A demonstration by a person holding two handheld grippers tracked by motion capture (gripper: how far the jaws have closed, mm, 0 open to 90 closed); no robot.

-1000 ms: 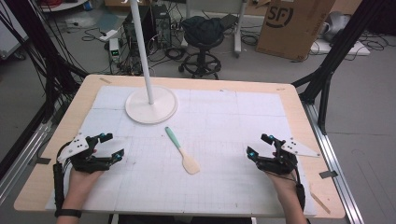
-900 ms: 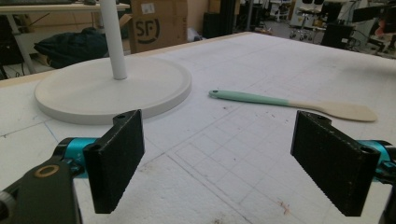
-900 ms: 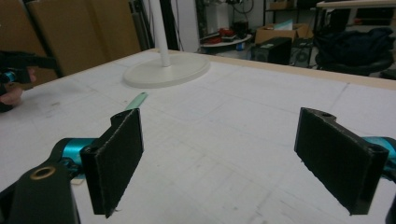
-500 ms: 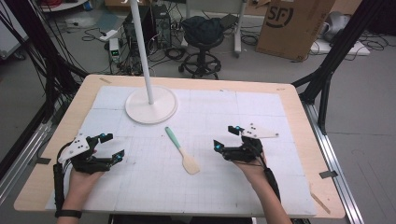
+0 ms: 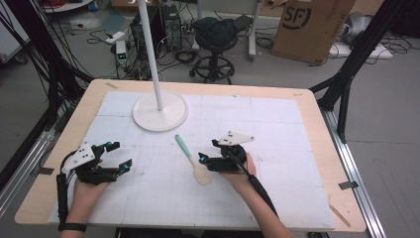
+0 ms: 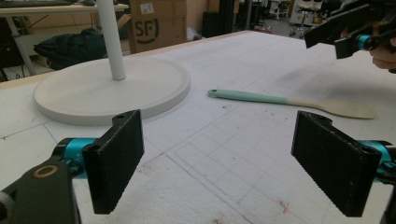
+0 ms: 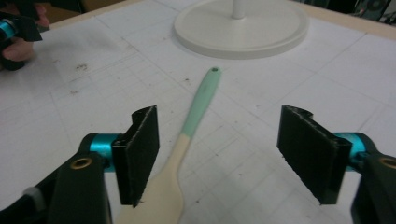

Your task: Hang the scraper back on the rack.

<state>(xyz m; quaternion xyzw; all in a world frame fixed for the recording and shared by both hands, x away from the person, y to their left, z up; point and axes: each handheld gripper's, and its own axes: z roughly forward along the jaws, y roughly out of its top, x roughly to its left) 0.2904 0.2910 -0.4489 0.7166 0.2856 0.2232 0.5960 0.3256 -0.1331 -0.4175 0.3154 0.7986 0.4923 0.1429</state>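
1. Spatula is the thing in hand: it lies flat on the white gridded surface, near the middle, with its mint-green handle pointing toward the round white lamp base and its pale cream blade toward the person.

2. The right tool hovers just beside the blade end, its jaws spread wide with nothing between them. In the right gripper view the spatula runs up between the two black pads, nearer the one on the left of that view, and the blade passes out of sight at the bottom edge.

3. The left tool rests well apart at the left side of the surface, its jaws also wide and empty. From the left gripper view the spatula lies beyond it, past the lamp base, with the right tool above the blade.

4. The step in hand looks like the approach for a pick-up: the right tool is lined up over the spatula but not yet closed on it, and whether a pad touches it cannot be told.

5. The next move likely calls for lowering the right tool until the pads straddle the neck where green meets cream, centring it, then closing. The spatula is thin and flat, so the pads must come very close to the surface to catch it.
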